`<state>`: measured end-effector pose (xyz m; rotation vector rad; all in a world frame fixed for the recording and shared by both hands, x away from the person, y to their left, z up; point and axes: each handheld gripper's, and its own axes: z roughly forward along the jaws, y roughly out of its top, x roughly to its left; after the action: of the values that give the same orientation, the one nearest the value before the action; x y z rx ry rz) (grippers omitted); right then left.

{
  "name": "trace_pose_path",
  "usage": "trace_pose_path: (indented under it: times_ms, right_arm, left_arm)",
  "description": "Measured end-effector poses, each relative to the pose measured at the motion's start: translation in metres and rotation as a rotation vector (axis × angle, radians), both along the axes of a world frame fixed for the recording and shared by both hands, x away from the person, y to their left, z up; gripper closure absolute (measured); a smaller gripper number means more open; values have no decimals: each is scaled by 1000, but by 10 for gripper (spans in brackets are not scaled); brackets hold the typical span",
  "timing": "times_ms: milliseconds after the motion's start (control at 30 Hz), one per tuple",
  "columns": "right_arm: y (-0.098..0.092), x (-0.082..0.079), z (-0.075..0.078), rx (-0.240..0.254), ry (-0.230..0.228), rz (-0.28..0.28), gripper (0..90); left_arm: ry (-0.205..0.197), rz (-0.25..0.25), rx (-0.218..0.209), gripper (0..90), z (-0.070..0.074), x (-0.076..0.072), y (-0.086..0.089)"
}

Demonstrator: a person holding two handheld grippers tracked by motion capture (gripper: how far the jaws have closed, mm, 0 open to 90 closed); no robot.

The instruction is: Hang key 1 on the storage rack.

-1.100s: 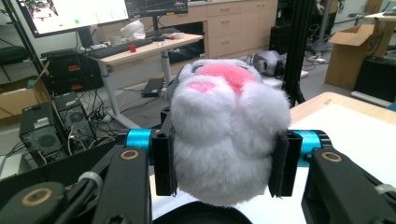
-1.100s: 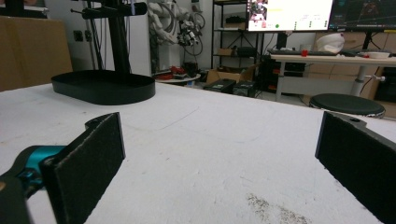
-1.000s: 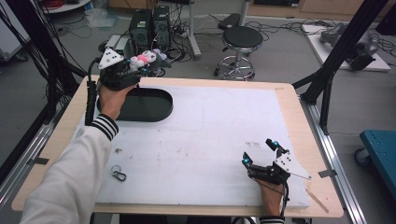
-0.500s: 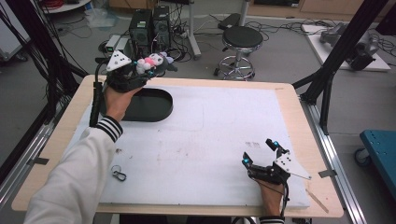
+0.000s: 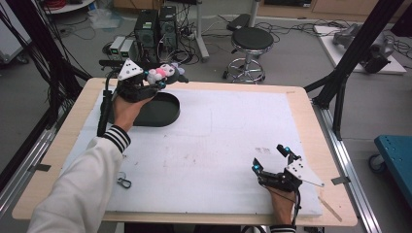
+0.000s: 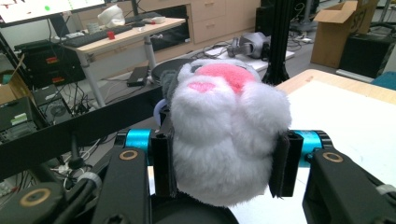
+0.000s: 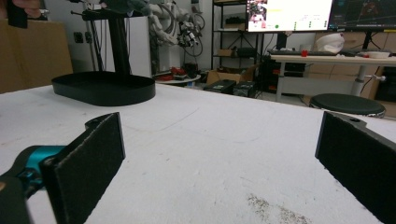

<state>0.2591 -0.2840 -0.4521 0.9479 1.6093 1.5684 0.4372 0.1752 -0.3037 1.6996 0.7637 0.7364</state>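
My left gripper is shut on a white and pink plush toy, held in the air over the far rim of a black oval tray at the table's far left. In the left gripper view the toy bulges between both pads, squeezed at its sides. My right gripper rests on the white mat near the front right, jaws wide open with nothing between them. The right gripper view shows its pads apart over bare mat, with the tray far off.
A small metal clip lies on the mat near the front left. The white mat covers most of the wooden table. Black frame posts stand at the right side; a stool and computers sit beyond the far edge.
The left hand has carried the plush toy a little to the right and slightly lower, over the tray's far rim. The right gripper has stayed where it was.
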Motion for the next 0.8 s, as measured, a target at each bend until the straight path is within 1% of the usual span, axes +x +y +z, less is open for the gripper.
trace_pose_path:
  times_ms: [200,400,533,733,800]
  right_arm:
    - [0,0,0,-1,-1,-1,6]
    - [0,0,0,-2,-1,-2,6]
    - [0,0,0,-3,-2,-2,6]
    - [0,0,0,-4,-3,-2,6]
    - [0,0,0,-5,-3,-2,6]
  left_arm:
    - [15,2,3,538,-12,-3,2]
    - [27,-5,22,537,-18,-4,1]
    - [37,-5,23,537,-24,-4,2]
    - [41,-7,17,531,-26,-5,4]
    - [52,-11,17,523,-26,-4,4]
